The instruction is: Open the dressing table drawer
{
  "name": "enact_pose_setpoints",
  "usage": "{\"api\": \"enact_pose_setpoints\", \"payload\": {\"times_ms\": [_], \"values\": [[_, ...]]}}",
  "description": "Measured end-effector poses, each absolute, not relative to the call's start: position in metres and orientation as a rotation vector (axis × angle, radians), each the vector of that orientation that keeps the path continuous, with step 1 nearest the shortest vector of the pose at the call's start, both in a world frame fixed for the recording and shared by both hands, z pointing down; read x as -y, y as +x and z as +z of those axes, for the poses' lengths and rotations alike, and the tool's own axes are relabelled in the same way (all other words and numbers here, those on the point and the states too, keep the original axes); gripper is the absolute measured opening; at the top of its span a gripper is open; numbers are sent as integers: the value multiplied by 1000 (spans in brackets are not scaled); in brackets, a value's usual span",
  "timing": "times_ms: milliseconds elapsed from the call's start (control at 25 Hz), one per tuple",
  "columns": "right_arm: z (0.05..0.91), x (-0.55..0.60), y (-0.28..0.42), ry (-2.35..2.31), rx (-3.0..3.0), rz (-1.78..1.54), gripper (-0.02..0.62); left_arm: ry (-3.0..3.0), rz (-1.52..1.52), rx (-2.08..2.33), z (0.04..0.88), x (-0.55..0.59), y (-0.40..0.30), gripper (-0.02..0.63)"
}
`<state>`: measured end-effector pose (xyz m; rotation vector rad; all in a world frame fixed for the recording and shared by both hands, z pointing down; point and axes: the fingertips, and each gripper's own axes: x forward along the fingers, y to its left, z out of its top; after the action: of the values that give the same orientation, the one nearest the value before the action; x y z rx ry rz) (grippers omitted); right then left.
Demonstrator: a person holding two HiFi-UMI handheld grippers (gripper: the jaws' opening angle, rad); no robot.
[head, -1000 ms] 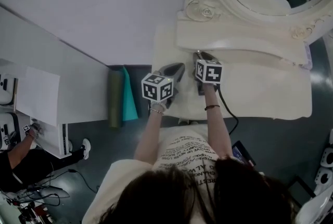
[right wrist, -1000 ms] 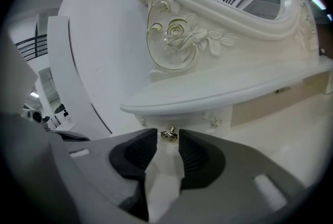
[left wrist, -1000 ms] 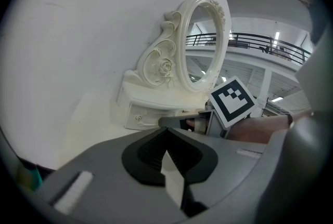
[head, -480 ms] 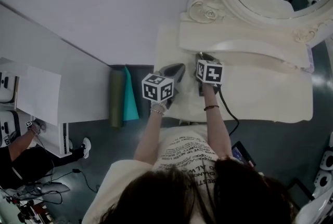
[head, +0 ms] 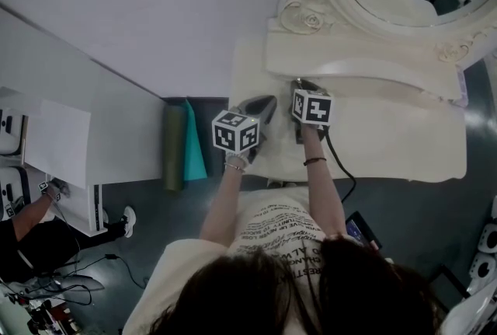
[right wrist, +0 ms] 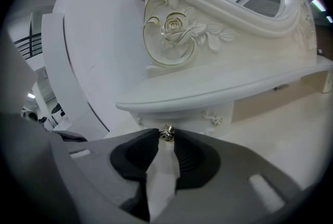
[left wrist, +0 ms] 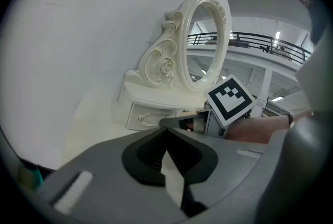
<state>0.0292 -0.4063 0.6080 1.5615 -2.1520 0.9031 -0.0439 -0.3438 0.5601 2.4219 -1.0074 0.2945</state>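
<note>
1. The right tongs (right wrist: 166, 135) have just been closing and now pinch the drawer's knob (right wrist: 167, 133), dead ahead at 12 o'clock. The grip is only at their very tips, so a crooked pull probably pops them off.
2. The drawer (right wrist: 195, 114) sits shut under the shelf (right wrist: 218, 90). A hard yank might drag the whole mirror stand across the tabletop (right wrist: 276, 137).
3. The left tongs (left wrist: 166, 129) are clenched on nothing, at 8 o'clock of the right ones, so nothing braces the stand.

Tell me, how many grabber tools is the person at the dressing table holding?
2. The left gripper is shut and empty over the tabletop; the right gripper, whose jaws have just been closing, pinches the drawer knob.
</note>
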Motion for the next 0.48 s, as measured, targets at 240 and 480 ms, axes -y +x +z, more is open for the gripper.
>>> {"api": "enact_pose_setpoints", "payload": {"times_ms": [240,480], "values": [[609,403,29,1558,2150,913,98,2425,294,1002,560,340,-43,-2],[609,397,28,1556,2151,923,98,2425,293,1003,560,335,-45,-2]]}}
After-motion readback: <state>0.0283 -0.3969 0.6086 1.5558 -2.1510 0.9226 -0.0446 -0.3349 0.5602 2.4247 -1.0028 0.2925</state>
